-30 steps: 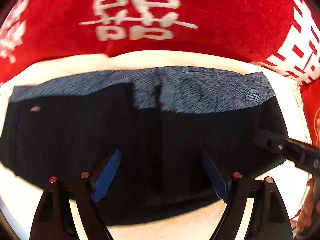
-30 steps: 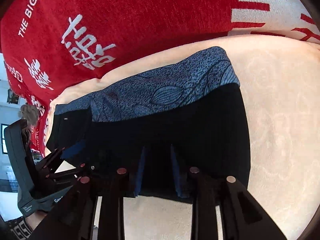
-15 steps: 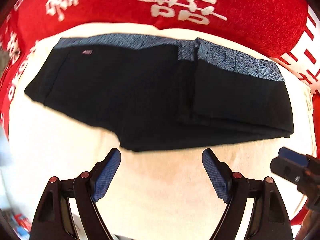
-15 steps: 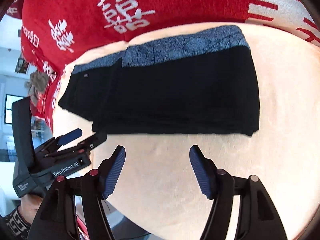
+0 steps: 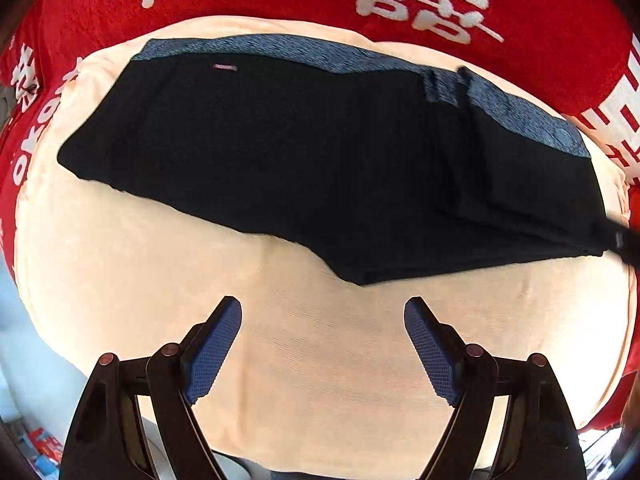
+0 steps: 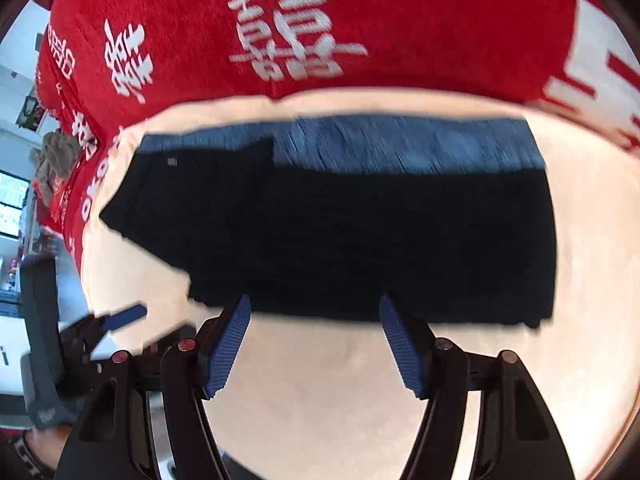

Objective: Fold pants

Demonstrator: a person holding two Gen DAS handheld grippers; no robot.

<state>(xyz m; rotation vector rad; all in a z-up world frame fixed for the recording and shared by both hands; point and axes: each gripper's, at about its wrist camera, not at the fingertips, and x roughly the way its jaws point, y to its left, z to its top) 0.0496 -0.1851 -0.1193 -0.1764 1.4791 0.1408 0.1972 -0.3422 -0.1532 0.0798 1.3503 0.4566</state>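
Now both the left gripper (image 5: 322, 344) and right gripper (image 6: 314, 342), jaws apart and empty, have backed off the pants (image 5: 320, 160), lying folded mid-frame; fold likely done.

Black tongs (image 5: 322, 344), blue ribbed pads (image 6: 226, 350), red rivets.

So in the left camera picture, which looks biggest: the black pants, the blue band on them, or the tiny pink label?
1. Black pants, filling most of the middle.
2. Blue band, a thin strip along their far edge.
3. Pink label, just a speck.
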